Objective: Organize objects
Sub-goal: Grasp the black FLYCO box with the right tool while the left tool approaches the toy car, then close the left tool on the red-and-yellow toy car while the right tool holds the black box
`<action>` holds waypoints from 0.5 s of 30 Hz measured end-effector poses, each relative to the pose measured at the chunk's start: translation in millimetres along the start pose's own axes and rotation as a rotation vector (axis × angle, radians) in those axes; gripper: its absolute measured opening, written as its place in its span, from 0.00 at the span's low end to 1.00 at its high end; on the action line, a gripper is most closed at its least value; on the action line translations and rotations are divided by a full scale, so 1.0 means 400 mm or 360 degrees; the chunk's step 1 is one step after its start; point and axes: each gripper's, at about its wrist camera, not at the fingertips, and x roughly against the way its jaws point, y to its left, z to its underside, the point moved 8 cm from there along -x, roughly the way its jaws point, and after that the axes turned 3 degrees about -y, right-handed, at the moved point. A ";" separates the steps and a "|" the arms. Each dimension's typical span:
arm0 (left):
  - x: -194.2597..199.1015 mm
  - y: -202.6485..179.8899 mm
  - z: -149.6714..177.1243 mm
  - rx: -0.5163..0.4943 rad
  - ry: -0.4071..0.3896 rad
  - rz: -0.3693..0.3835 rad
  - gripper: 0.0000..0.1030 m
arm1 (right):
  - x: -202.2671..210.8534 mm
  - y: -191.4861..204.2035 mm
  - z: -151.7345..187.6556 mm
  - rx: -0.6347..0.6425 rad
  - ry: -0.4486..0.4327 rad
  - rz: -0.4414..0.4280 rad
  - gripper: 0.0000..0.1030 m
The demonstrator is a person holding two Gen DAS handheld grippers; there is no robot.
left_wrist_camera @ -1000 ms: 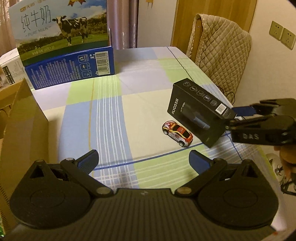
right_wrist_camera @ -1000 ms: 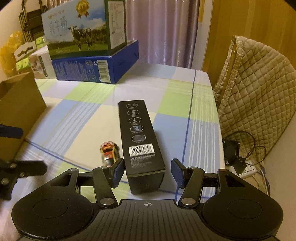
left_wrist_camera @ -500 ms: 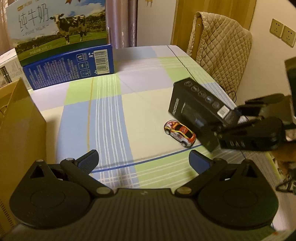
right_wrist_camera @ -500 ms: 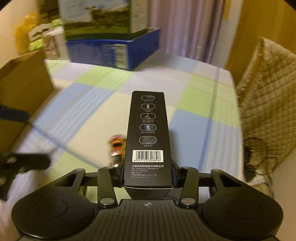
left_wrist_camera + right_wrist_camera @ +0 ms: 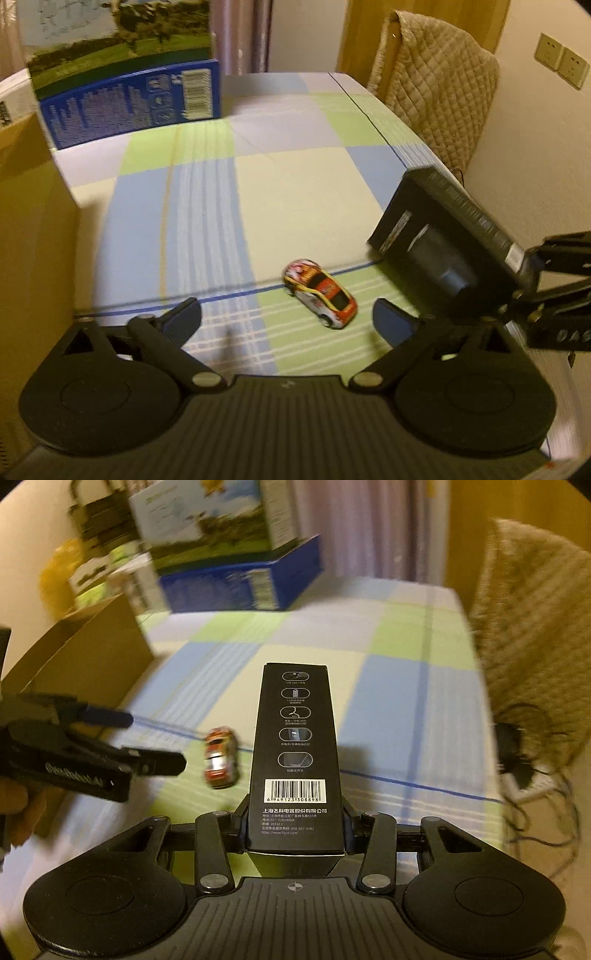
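A small orange and white toy car (image 5: 321, 293) (image 5: 221, 762) rests on the checked tablecloth (image 5: 207, 206). My left gripper (image 5: 288, 325) (image 5: 153, 742) hovers low over it, its jaws wide and closing. The car lies just ahead of the fingertips, nearer the right finger (image 5: 393, 325), and no pad touches it. My right gripper (image 5: 295, 827) is shut on the near end of a long black product box (image 5: 295, 746) (image 5: 443, 240). The box is held tilted, to the right of the car.
An open cardboard box (image 5: 33, 221) (image 5: 85, 657) stands at the left. A blue and green milk carton case (image 5: 129, 103) (image 5: 240, 587) sits at the table's far end. A chair with a quilted cover (image 5: 436, 92) is right of the table, with cables and a power strip (image 5: 524, 775) below it.
The right gripper closed on the black box and carried it rightwards, away from the car. The left gripper sank towards the toy car and its fingers came slightly closer together.
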 end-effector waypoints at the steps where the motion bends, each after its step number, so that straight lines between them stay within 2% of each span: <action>1: -0.010 -0.008 0.004 -0.0004 -0.0004 0.0009 0.87 | 0.006 -0.005 0.001 -0.0005 -0.0013 0.0025 0.40; 4: -0.046 -0.030 0.011 0.0005 -0.0008 0.0030 0.80 | 0.021 -0.023 0.006 -0.0048 -0.0043 0.0059 0.40; 6: -0.066 -0.040 0.010 0.0026 -0.0034 0.0043 0.68 | 0.021 -0.035 0.006 -0.0071 -0.0055 0.0081 0.40; 8: -0.083 -0.043 0.010 0.0044 -0.0055 0.0027 0.62 | 0.023 -0.039 0.010 -0.0083 -0.0061 0.0088 0.40; 12: -0.113 -0.040 0.016 0.0044 -0.0041 0.0017 0.43 | 0.016 -0.042 0.013 -0.0077 -0.0058 0.0105 0.40; 15: -0.110 -0.041 0.024 -0.0011 -0.0043 -0.0003 0.32 | 0.012 -0.041 0.021 -0.0065 -0.0050 0.0119 0.40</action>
